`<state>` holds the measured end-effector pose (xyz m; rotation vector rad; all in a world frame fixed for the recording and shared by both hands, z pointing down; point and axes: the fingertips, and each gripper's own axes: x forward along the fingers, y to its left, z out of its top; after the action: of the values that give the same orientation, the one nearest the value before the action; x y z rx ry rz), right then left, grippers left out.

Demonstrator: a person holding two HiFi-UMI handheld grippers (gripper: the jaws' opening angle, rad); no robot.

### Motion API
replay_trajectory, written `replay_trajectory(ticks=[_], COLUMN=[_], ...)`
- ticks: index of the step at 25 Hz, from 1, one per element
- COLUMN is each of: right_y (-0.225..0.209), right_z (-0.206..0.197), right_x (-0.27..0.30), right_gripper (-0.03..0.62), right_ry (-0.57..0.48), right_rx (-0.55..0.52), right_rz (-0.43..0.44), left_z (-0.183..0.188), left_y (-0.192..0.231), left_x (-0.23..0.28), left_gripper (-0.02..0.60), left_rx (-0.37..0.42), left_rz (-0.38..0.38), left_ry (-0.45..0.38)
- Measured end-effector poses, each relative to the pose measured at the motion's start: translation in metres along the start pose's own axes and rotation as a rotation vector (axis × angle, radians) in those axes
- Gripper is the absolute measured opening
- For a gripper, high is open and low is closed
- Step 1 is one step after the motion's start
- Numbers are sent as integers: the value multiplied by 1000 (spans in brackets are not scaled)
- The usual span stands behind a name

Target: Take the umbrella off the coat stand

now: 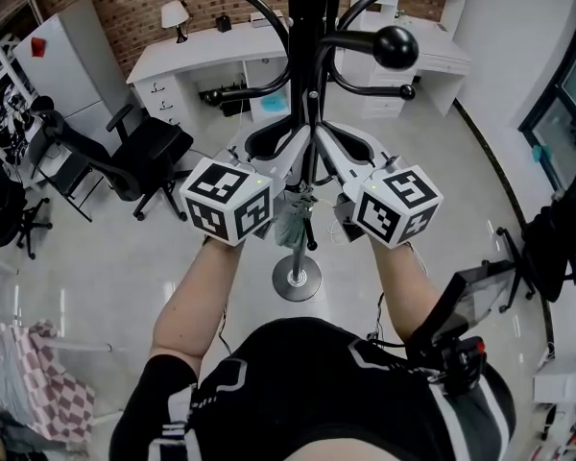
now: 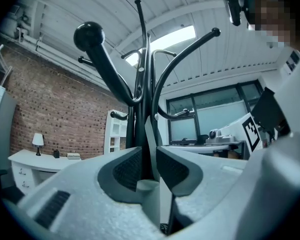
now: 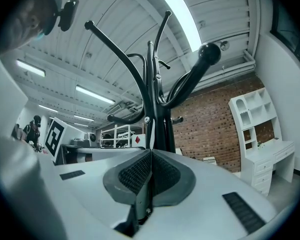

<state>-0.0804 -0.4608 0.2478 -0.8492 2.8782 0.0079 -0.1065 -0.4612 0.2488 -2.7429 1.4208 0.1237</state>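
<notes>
A person wears a black short-sleeved top (image 1: pixel 307 382) with white angular markings, arms bare below the sleeves. The left tool (image 2: pixel 149 165) and right tool (image 3: pixel 150 170) are moulded in pale, matt grey, their jaws faced with dark grey cross-hatched pads (image 2: pixel 126 169). Each carries a white cube printed with black square markers: left cube (image 1: pixel 227 200), right cube (image 1: pixel 397 205).

Office-lab space: white desks (image 1: pixel 204 51), desk lamp (image 1: pixel 176 14), black swivel chairs (image 1: pixel 146 154), brick wall (image 1: pixel 125 8), white shelving (image 3: pixel 252 119)
</notes>
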Motion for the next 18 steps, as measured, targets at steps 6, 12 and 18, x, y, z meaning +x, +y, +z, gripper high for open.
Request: replay_trajectory(ticks=[6,12,18], right_y=[2,2,0], right_z=[3,5,5], right_x=[-5,-7,-8], right_gripper=[11,11,11], right_ry=[-10,-10,-12], right_rx=[11,9,17], right_rz=[14,23,17], left_z=[3,1,1], left_y=[-8,-8,-7], left_x=[-1,5,5], left_gripper=[83,84,54], left_rx=[10,5,14], left_rz=[-59,-53,-42], left_ry=[9,29,47])
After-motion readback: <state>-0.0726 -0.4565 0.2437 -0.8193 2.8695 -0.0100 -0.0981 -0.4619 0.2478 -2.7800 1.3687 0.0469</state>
